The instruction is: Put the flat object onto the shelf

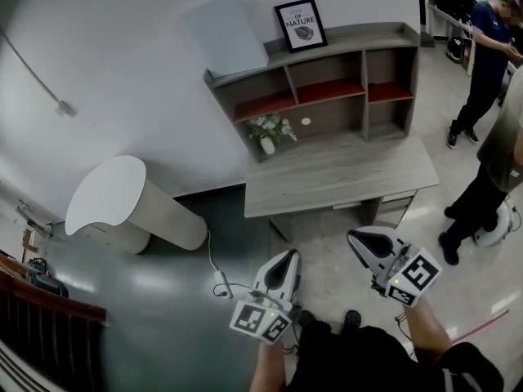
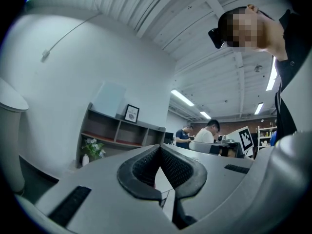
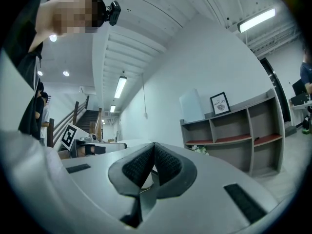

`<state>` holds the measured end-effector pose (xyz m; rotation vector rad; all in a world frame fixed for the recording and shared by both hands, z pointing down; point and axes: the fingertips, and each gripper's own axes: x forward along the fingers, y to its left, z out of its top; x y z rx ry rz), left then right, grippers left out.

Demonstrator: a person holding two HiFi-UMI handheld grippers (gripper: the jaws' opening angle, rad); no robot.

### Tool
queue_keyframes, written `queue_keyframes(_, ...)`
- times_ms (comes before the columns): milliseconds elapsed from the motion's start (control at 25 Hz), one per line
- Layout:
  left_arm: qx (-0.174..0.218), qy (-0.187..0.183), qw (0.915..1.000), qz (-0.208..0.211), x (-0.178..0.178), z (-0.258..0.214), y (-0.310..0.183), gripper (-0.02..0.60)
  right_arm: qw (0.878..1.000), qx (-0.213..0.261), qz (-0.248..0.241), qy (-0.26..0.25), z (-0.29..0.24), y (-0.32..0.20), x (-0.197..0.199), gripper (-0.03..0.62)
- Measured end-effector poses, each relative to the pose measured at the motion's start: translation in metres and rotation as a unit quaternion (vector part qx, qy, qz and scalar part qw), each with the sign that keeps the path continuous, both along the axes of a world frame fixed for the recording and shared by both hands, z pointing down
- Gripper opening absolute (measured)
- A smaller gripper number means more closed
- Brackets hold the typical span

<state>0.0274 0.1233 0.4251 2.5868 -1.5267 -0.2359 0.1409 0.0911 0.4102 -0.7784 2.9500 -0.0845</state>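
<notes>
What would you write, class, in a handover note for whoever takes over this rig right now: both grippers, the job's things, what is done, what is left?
Left gripper: fingers shut, empty, held low, short of the desk.
Right gripper: the same.
Flat pale board: on top of the shelf, leaning on the wall, left of the framed picture.
Done: the board appears placed.
Left: probably nothing.
</notes>
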Motion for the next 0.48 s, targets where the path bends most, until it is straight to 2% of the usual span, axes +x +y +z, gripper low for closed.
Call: queue_keyframes(480, -0.003, 0.004, 1.0, 0.007, 0.012, 0.0, 0.002, 0.011, 1.0, 0.009, -0.008, 0.004, 0.005, 0.011, 0.007, 0.012)
